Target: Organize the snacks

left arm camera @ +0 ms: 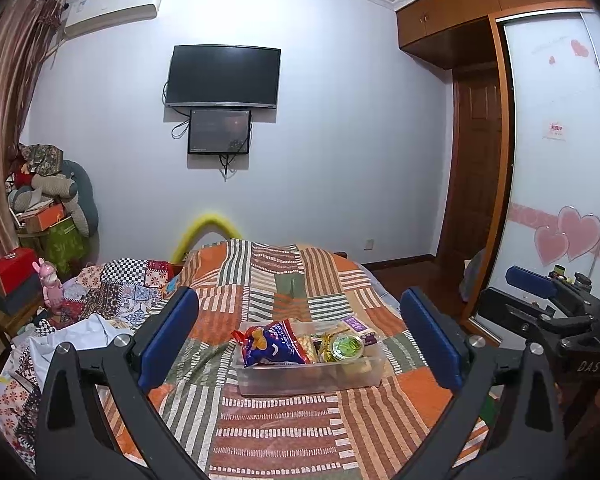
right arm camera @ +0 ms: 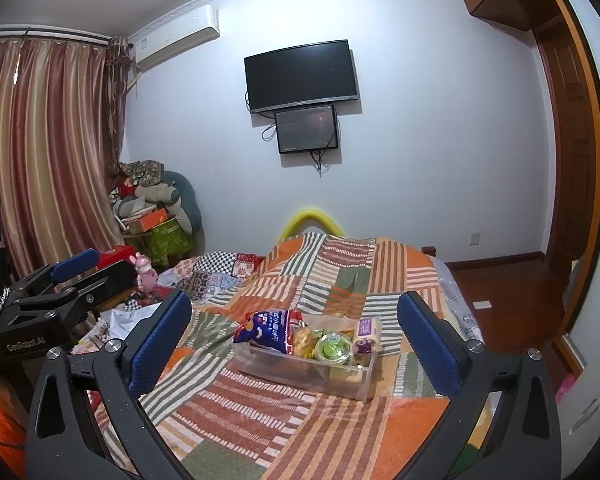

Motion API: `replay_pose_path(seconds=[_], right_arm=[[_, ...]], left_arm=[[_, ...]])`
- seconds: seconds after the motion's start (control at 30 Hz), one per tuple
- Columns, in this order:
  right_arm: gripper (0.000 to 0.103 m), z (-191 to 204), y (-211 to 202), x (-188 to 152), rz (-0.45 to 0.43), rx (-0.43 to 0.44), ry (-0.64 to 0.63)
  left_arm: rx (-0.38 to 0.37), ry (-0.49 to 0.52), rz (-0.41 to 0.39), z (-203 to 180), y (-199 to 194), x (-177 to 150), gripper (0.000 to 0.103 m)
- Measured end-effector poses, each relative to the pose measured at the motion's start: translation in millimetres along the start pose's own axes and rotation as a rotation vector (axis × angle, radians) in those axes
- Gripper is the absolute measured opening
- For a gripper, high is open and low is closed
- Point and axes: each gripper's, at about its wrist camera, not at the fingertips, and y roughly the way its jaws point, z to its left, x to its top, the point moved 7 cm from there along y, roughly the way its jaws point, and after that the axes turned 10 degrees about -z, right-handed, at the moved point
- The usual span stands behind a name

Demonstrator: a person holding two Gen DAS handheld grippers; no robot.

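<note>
Taking the clear plastic bin (left arm camera: 306, 380) on the striped patchwork bedspread (left arm camera: 284, 432) as the landmark and reading the left wrist view from left to right: far to the left of the bin lies a rumpled heap of patterned cloth (left arm camera: 112, 288), with a small pink rabbit toy (left arm camera: 51, 286) standing beyond it. Nearer the bin, the left gripper (left arm camera: 300, 332) holds its two blue-padded fingers (left arm camera: 168, 332) spread as wide as they go, one on each side of the bin and well short of it, with nothing between the pads. Inside the bin, a blue and red snack bag (left arm camera: 274, 344) leans against the left end, its top standing above the rim. Right of the bag sits a round green-lidded cup (left arm camera: 347, 346), and behind the cup a small purple-labelled packet (left arm camera: 356, 325) rests at the bin's right end. Other small wrapped snacks fill the gaps, too small to tell apart. To the right of the bin and off the bed, the right gripper (left arm camera: 540, 292) shows from the side.

In the right wrist view the right gripper (right arm camera: 296, 340) is likewise fully spread and holds nothing, its pads flanking the bin (right arm camera: 308, 372) from a distance. High on the wall behind the bin hangs a dark television (right arm camera: 302, 76) with a smaller screen (right arm camera: 306, 130) just below it
</note>
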Motion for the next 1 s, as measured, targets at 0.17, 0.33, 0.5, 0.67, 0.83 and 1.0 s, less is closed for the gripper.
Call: replay_pose_path(seconds=[0.17, 0.33, 0.5, 0.67, 0.83, 1.0], right_arm=[[0.103, 0.0, -1.3, 0.0, -0.001, -0.002, -0.003], [0.103, -0.6, -3.1, -1.2, 0.002, -0.002, -0.002], [0.103, -3.2, -1.2, -2.0, 0.006, -0.011, -0.002], [0.103, -6.2, -2.4, -2.1, 0.004, -0.027, 0.0], [0.103, -8.3, -4.5, -0.3, -0.001, -0.044, -0.006], [0.103, -8.7, -5.1, 3.1, -0.006, -0.053, -0.013]], left_arm=[[-0.003, -0.009, 0.007, 0.9, 2.0, -2.1, 0.102], [0.0, -0.016, 0.012, 2.3, 3.3, -4.2, 0.103], [0.003, -0.015, 0.016, 2.6, 4.5, -5.0, 0.103], [0.003, -0.017, 0.016, 3.2, 5.6, -5.3, 0.103], [0.01, -0.014, 0.022, 1.7, 7.9, -8.2, 0.103], [0.009, -0.014, 0.028, 0.1, 9.8, -9.5, 0.103]])
